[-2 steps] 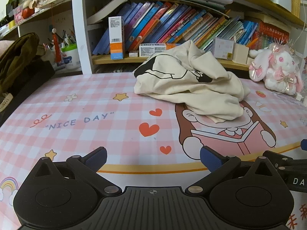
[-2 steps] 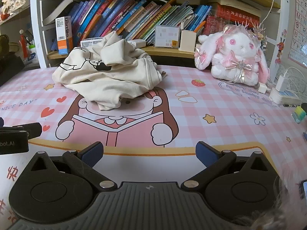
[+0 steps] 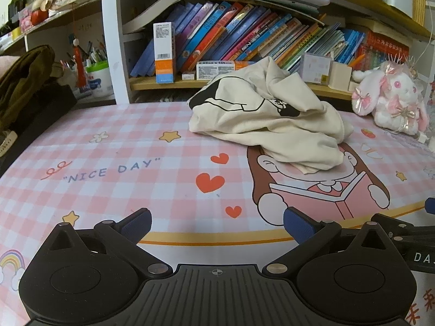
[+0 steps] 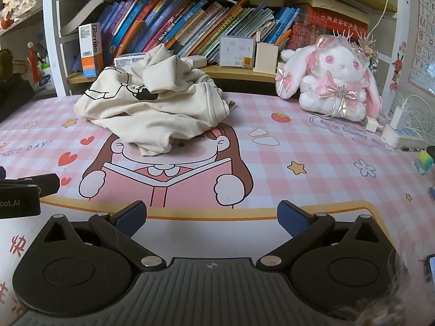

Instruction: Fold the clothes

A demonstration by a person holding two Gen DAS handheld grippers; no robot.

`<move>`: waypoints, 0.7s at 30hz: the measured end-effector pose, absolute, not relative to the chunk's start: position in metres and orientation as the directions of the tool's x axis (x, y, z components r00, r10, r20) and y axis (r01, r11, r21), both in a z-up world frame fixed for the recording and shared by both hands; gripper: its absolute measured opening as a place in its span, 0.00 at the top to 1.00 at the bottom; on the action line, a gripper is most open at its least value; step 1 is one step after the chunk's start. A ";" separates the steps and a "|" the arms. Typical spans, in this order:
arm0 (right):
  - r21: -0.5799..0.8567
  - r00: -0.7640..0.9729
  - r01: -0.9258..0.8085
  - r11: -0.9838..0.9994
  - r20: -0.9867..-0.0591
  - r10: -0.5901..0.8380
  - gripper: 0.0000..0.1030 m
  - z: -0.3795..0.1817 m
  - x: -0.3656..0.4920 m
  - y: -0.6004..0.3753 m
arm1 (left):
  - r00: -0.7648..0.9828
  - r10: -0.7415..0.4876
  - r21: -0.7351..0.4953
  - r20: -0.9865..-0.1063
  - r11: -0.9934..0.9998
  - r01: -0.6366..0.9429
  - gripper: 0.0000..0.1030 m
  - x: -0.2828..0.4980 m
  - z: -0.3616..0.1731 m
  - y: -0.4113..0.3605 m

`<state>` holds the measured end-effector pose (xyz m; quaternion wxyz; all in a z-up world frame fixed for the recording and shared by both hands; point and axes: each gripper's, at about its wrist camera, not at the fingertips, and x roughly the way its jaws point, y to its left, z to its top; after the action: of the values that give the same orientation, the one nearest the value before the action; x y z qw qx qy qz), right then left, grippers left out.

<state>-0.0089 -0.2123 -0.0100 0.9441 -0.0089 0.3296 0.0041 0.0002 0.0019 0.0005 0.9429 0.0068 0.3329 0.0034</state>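
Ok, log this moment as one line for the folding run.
stage: not started | garment: crumpled, unfolded on mat | left gripper: open, empty | right gripper: open, empty

The pink checked desk mat (image 3: pixel 141 146) reads "NICE DAY" (image 3: pixel 114 169) in grey-blue letters toward its left edge, with red Chinese characters along the near edge. An upright orange-and-white box (image 4: pixel 91 50) on the shelf at the mat's far edge is marked "usmile" above a barcode. The gripper body (image 4: pixel 16 203) at the left border shows "bot.AI". A wall chart (image 4: pixel 425 30) at the right carries alphabet letters, A, E and Z among them.
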 end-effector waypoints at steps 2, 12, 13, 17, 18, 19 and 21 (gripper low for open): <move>-0.015 0.782 -0.014 1.000 -0.623 0.001 0.00 -0.010 -0.009 -0.212 | 0.776 0.012 0.016 -0.631 1.000 -0.002 0.00 0.000 0.001 0.003; -0.019 0.782 -0.013 1.000 -0.623 -0.001 0.00 -0.011 -0.010 -0.212 | 0.774 0.014 0.012 -0.632 1.000 -0.008 0.00 -0.002 -0.002 0.000; -0.018 0.782 -0.013 1.000 -0.623 -0.001 0.00 -0.011 -0.009 -0.212 | 0.774 0.014 0.012 -0.633 1.000 -0.009 0.00 -0.002 -0.002 0.000; -0.016 0.781 -0.013 1.000 -0.624 0.000 0.00 -0.010 -0.011 -0.211 | 0.771 0.018 0.017 -0.636 1.000 -0.009 0.00 -0.002 -0.003 -0.002; -0.016 0.781 -0.013 1.000 -0.625 0.000 0.00 -0.010 -0.011 -0.211 | 0.770 0.017 0.017 -0.638 1.000 -0.009 0.00 -0.001 -0.003 -0.002; -0.015 0.780 -0.013 1.000 -0.626 0.000 0.00 -0.010 -0.011 -0.211 | 0.769 0.017 0.017 -0.639 1.000 -0.009 0.00 -0.001 -0.003 -0.002; -0.014 0.779 -0.012 1.000 -0.627 0.001 0.00 -0.010 -0.011 -0.211 | 0.767 0.018 0.016 -0.641 1.000 -0.009 0.00 -0.001 -0.004 -0.002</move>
<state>-0.0108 -0.2108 -0.0103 0.9430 -0.0087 0.3326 0.0034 -0.0005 -0.0017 -0.0036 0.9400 0.0061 0.3412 0.0071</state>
